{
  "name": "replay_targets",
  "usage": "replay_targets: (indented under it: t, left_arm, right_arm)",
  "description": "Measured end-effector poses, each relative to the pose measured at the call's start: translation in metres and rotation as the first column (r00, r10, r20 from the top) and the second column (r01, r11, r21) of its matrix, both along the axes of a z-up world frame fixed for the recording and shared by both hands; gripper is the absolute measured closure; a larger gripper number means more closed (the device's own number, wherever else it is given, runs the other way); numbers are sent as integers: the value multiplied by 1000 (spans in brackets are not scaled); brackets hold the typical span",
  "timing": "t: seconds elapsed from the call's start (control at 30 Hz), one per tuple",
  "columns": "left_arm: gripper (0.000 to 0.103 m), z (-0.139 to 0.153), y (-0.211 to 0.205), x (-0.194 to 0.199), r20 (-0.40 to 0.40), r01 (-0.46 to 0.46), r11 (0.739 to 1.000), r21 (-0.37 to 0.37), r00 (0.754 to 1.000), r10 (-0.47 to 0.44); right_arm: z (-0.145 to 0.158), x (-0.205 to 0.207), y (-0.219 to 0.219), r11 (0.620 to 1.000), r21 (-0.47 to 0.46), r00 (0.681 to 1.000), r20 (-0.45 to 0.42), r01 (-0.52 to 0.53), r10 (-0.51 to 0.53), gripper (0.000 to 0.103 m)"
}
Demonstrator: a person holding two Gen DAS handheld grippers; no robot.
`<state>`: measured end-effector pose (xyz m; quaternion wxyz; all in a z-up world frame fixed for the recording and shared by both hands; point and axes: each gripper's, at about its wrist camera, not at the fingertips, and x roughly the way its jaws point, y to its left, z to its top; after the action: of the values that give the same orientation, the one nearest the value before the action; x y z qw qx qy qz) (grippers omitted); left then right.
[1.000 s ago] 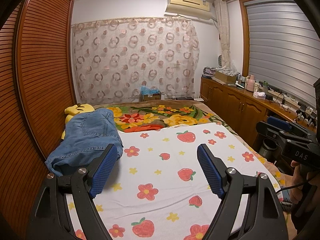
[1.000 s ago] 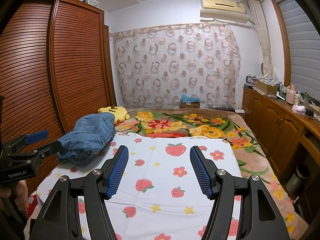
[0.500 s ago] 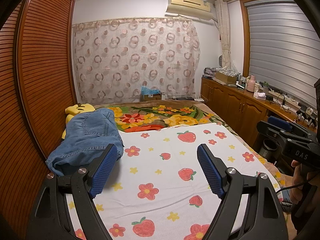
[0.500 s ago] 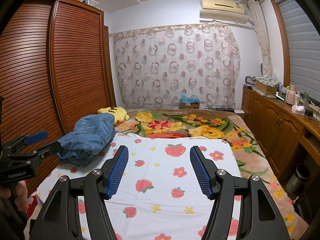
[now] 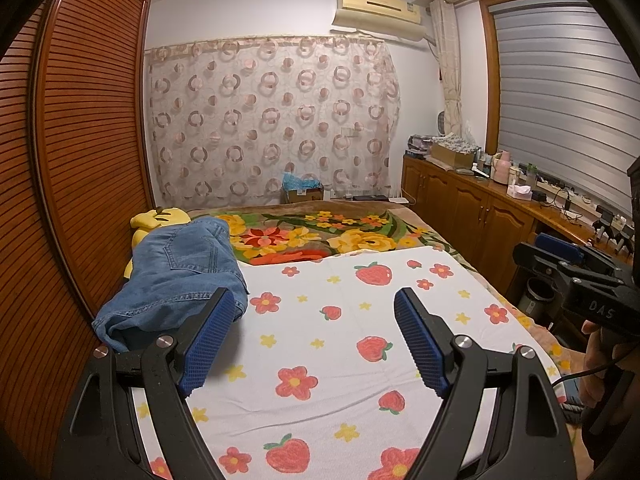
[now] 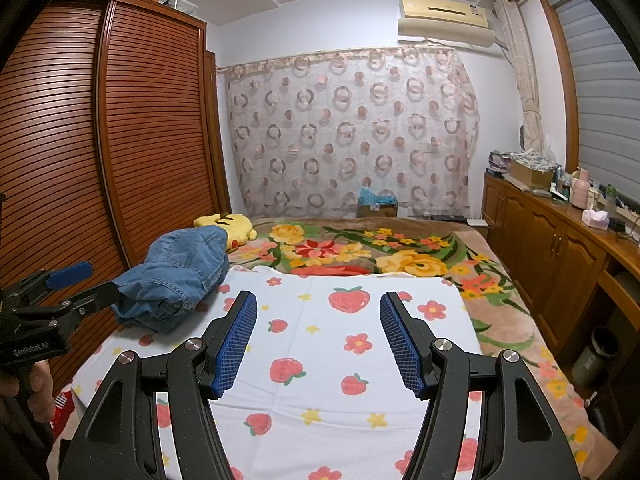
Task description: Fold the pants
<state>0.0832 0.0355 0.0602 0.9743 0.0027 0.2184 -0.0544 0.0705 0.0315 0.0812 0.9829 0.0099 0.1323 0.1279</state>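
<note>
Left wrist view: the left gripper (image 5: 314, 314) hangs above the strawberry-print sheet (image 5: 344, 344) on the bed, jaws wide apart, nothing between them. The jeans (image 5: 180, 276) lie crumpled at the sheet's far left edge, beside the wardrobe (image 5: 80, 160), partly over a yellow plush toy (image 5: 160, 218).

Right wrist view: the right gripper (image 6: 318, 316) hangs over the same sheet (image 6: 320, 364), jaws parted and empty. The jeans (image 6: 180, 276) lie at far left, clear of both grippers.

bed (image 5: 404, 216) has a floral blanket (image 5: 320, 236), strawberry-print sheet (image 5: 360, 328) over it, crumpled jeans (image 5: 180, 276) and yellow plush toy (image 5: 160, 218) along the left edge
</note>
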Motion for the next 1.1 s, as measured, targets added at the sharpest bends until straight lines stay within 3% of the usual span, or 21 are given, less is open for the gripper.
replay_targets:
  t: [1.1]
  left_arm:
    - [21,-2,2,-1,2,1,1000,-3,1000,-1]
  right_arm:
    - [-1,-3,0,1000,-3,1000,0,0,0,37]
